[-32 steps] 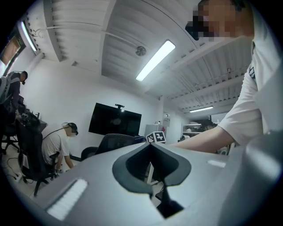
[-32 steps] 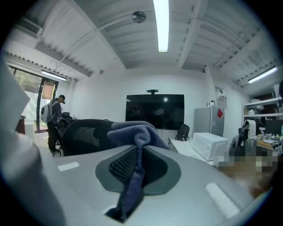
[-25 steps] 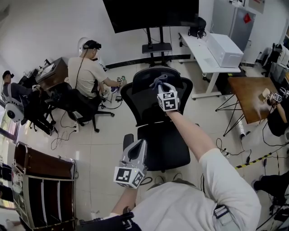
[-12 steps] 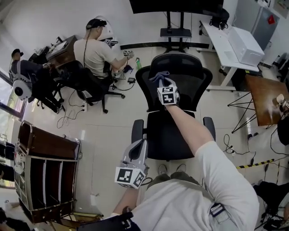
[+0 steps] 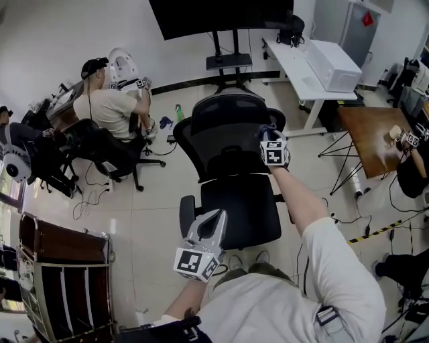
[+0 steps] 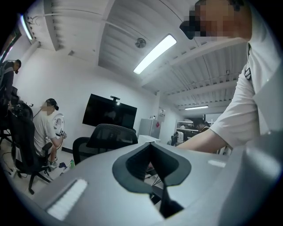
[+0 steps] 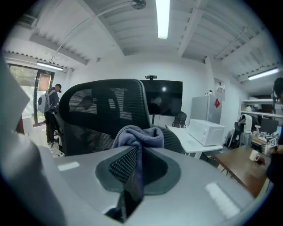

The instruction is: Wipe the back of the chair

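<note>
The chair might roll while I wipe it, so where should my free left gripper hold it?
Probably the chair's armrest on the left gripper's side: it is a narrow bar the jaws could span. Come down from above, with opened jaws across its width.

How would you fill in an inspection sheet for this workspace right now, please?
Surface: pale tiled floor; no worktop in use.
Job's things: black mesh chair, upright; blue-grey cloth at the backrest's upper edge.
Clutter: green bottle on the floor beyond the chair.
Grippers: right hand-held gripper shut on the cloth; left hand-held gripper shut, nothing between its jaws, not at the backrest.
Cables: loose cables on the floor at the left; another cable at the right.
Surroundings: seated person, black screen, white desk, wooden table.
</note>
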